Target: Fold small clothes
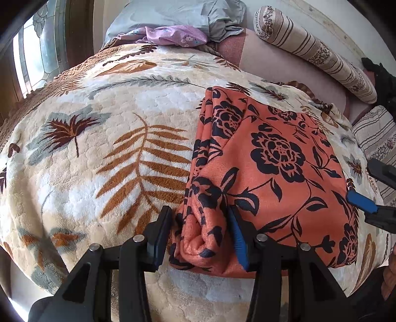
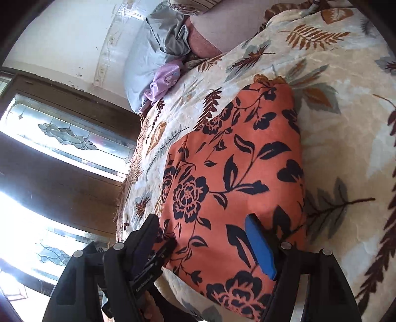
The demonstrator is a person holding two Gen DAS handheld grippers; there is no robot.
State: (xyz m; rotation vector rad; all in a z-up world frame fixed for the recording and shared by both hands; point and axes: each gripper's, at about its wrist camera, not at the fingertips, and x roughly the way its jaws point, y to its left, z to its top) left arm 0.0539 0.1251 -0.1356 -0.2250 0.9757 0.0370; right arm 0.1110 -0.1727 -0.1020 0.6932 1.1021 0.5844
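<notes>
An orange garment with black flowers (image 1: 272,158) lies folded on the leaf-patterned blanket (image 1: 99,148). My left gripper (image 1: 199,218) stands open around the bunched near-left corner of the garment, its fingers either side of the folds and apart from them. My right gripper (image 2: 205,230) is open over the garment (image 2: 235,173), its blue-padded finger (image 2: 259,247) resting on the cloth. The right gripper also shows at the right edge of the left wrist view (image 1: 371,188), by the garment's right side.
A grey-blue pillow (image 1: 173,17) and a purple cloth (image 1: 175,36) lie at the head of the bed. A striped bolster (image 1: 316,52) lies at the back right. A stained-glass window (image 2: 61,138) is beyond the bed's edge.
</notes>
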